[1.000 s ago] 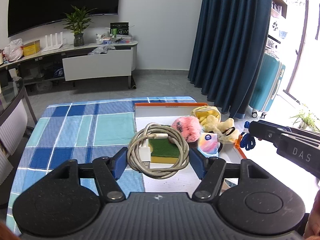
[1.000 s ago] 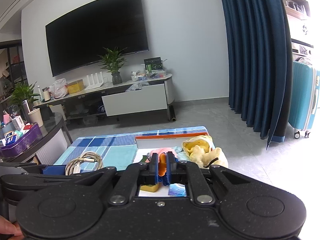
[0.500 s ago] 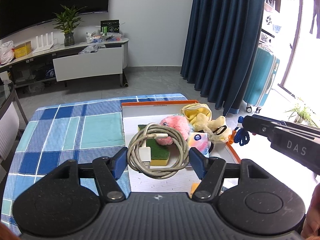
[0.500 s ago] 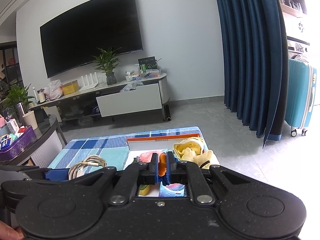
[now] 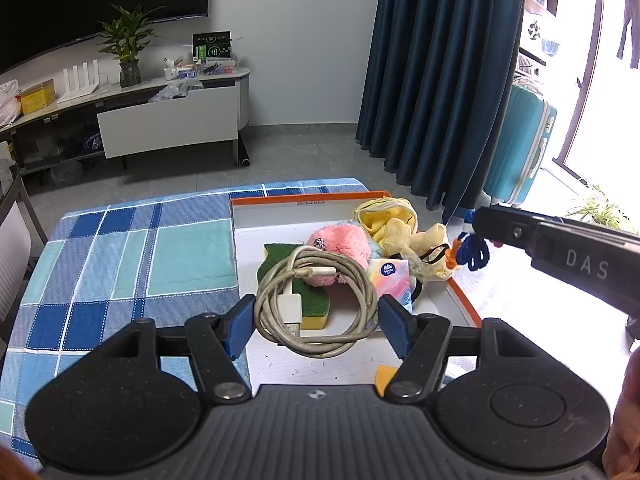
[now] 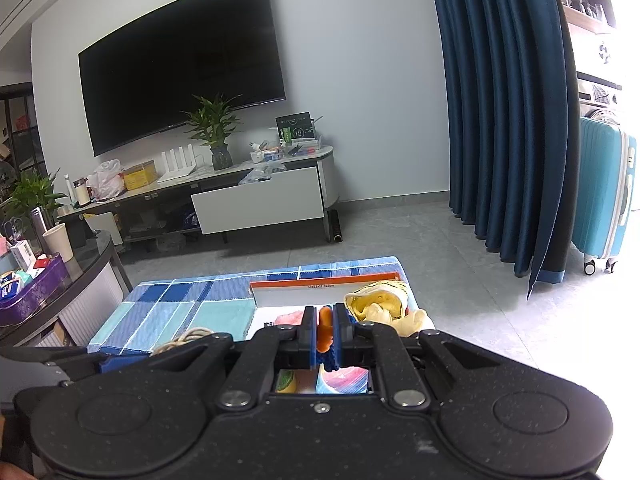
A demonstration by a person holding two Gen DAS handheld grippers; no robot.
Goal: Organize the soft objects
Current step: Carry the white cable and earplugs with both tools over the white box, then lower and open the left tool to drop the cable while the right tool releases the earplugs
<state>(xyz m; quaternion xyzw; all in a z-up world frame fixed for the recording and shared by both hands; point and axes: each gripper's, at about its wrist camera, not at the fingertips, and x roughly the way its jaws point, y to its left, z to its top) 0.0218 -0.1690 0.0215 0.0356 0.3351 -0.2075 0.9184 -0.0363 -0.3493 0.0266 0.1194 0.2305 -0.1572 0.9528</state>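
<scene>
My left gripper [image 5: 316,316] is shut on a coiled grey-white cable [image 5: 360,280], its blue pads pressing the coil from both sides above the near part of a white box with an orange rim [image 5: 304,196]. In the box lie a green and yellow sponge [image 5: 312,292], a pink plush [image 5: 344,240], a yellow soft toy [image 5: 392,220] and a tissue pack [image 5: 390,278]. My right gripper [image 6: 324,332] is shut on a small blue and orange yarn piece [image 5: 474,254], which hangs over the box's right side.
The box sits on a table with a blue checked cloth [image 5: 120,260]. Beyond are the floor, a TV cabinet [image 5: 168,120], dark blue curtains [image 5: 440,80] and a teal suitcase [image 5: 520,148]. A glass side table with clutter [image 6: 48,272] stands at the left.
The left gripper with the cable has drifted slightly right, so more of the box lies under it. The right gripper keeps its hold and has barely moved.
</scene>
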